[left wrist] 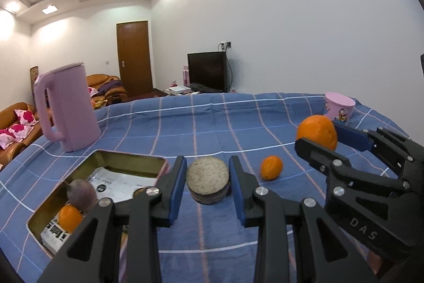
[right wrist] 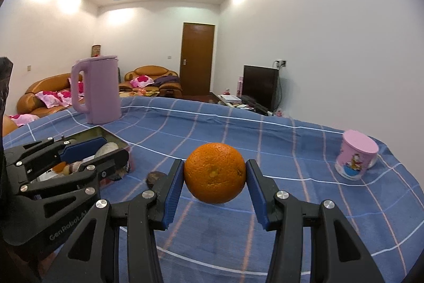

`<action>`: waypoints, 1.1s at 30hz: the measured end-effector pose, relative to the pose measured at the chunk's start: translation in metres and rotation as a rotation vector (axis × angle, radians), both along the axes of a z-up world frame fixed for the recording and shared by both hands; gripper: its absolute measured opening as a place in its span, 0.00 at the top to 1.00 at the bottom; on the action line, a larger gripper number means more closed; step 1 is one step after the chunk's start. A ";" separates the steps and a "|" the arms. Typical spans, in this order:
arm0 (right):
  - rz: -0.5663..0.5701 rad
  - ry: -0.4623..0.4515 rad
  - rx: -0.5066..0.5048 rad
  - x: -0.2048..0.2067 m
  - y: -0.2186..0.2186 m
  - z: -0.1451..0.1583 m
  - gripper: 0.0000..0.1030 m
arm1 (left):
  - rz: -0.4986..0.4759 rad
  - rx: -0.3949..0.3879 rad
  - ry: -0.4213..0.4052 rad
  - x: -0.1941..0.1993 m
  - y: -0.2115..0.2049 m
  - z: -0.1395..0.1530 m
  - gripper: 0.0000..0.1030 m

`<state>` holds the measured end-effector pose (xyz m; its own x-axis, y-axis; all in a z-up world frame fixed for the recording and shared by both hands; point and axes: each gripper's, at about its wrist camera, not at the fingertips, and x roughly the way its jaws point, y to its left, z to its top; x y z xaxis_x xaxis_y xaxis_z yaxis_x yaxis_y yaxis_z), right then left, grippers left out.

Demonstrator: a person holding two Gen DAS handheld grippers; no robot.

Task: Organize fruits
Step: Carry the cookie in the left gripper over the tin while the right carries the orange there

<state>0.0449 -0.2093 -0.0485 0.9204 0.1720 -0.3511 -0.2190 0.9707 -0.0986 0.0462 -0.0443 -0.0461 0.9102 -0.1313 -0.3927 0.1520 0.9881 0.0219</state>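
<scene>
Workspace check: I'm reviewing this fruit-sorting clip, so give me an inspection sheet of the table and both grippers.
Surface: blue checked cloth, wrinkled.
Job's things: tin box holds a small orange and a brownish fruit; another small orange lies loose on the cloth.
Clutter: pink kettle; pink cup.
Grippers: left gripper shut on a round greyish fruit; right gripper shut on a large orange, held above the cloth.
Cables: wires by the wall socket.
Surroundings: sofa, door, television.
</scene>
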 end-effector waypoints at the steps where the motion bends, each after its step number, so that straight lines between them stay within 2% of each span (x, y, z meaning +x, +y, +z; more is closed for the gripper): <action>1: 0.007 0.001 -0.001 0.001 0.003 0.000 0.52 | 0.005 -0.005 0.002 0.000 0.004 0.000 0.67; 33: 0.249 0.035 0.013 0.005 0.114 0.000 0.52 | 0.264 -0.024 0.054 -0.010 0.131 0.000 0.67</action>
